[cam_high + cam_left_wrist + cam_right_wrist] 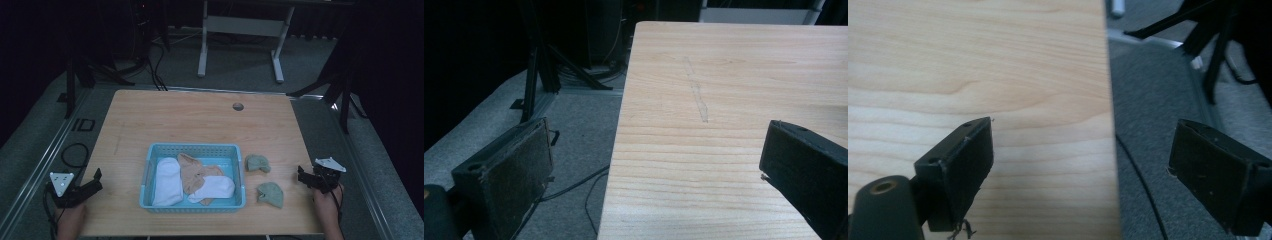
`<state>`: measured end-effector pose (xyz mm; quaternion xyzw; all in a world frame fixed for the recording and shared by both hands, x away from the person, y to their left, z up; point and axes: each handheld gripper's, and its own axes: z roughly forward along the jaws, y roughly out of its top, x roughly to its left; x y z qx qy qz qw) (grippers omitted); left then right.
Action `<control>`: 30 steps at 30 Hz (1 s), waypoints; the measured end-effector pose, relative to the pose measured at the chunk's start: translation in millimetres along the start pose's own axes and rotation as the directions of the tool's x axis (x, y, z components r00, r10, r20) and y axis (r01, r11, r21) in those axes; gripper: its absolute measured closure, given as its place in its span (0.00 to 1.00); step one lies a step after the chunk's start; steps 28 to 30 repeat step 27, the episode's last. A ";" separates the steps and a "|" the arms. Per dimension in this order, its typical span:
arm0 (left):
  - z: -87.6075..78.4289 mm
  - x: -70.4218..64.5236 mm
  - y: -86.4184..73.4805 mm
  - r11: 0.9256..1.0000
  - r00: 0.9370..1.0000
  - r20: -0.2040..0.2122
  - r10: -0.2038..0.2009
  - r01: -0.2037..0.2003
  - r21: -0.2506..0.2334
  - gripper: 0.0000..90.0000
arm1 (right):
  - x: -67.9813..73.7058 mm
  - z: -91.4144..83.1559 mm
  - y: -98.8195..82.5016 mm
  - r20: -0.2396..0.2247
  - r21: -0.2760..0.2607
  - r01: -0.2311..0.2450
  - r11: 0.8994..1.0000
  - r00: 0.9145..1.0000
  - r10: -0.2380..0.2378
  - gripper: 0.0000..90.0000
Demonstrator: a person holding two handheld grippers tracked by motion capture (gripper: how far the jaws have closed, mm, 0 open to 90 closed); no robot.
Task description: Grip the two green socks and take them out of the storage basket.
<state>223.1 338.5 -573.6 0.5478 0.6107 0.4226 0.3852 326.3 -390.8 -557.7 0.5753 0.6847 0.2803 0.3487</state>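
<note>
Two grippers wait at opposite edges of my wooden table [200, 120], both empty with jaws spread wide: the left gripper [92, 182] at the near left corner, the right gripper [303, 176] at the right edge. Between them sits a blue basket [150, 172] holding white socks [167, 181] and a tan sock [192, 172]. Two green socks [258, 163] lie on the table just right of the basket. I judge a careless grab could bunch a green sock, or nudge the light basket sideways.

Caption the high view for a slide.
Blue basket of white and tan socks, two green socks beside it, open grippers at each table edge.
</note>
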 end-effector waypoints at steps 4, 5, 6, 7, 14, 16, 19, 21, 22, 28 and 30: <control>-0.1 0.1 0.0 1.000 1.000 0.001 0.003 -0.003 0.000 0.01 | -6.5 -9.0 -4.0 0.001 -0.047 -0.061 0.997 0.998 0.061 0.12; -0.1 0.1 0.0 1.000 1.000 0.001 0.003 -0.003 0.000 0.01 | -6.5 -9.0 -4.0 0.001 -0.047 -0.061 0.997 0.998 0.061 0.12; -0.2 0.1 -0.1 1.000 1.000 0.002 0.003 -0.003 -0.001 0.01 | -9.4 -12.2 -8.0 0.003 -0.078 -0.084 0.993 0.996 0.084 0.12; -0.2 0.1 -0.1 1.000 1.000 0.002 0.003 -0.003 -0.001 0.01 | -9.4 -12.2 -8.0 0.003 -0.078 -0.084 0.993 0.996 0.084 0.12; -0.4 -0.2 -0.3 1.000 1.000 0.000 0.005 -0.005 -0.006 0.01 | -15.0 -14.3 -15.3 0.004 -0.120 -0.137 0.983 0.990 0.139 0.12; -0.7 -0.2 -0.2 1.000 1.000 0.001 0.005 -0.005 -0.005 0.01 | -18.0 -13.6 -16.1 -0.014 -0.123 -0.165 0.979 0.986 0.164 0.12; -0.7 -0.2 -0.2 1.000 1.000 0.002 0.006 -0.006 -0.005 0.01 | -19.6 -14.2 -16.7 -0.021 -0.135 -0.177 0.975 0.984 0.175 0.12; -0.8 -0.1 -0.3 1.000 1.000 0.002 0.005 -0.005 -0.007 0.01 | -20.5 -14.7 -17.0 -0.030 -0.147 -0.185 0.972 0.983 0.182 0.12; -1.0 -0.1 -0.4 1.000 1.000 0.001 0.004 -0.004 -0.008 0.01 | -20.3 -14.7 -17.1 -0.027 -0.147 -0.184 0.972 0.983 0.182 0.12; -1.2 0.0 -0.5 1.000 1.000 0.003 0.003 -0.002 -0.009 0.01 | -18.4 -12.9 -16.8 -0.022 -0.124 -0.170 0.978 0.985 0.169 0.12; -1.2 0.0 -0.5 1.000 1.000 0.003 0.003 -0.002 -0.009 0.01 | -18.4 -12.9 -16.8 -0.022 -0.124 -0.170 0.978 0.985 0.169 0.12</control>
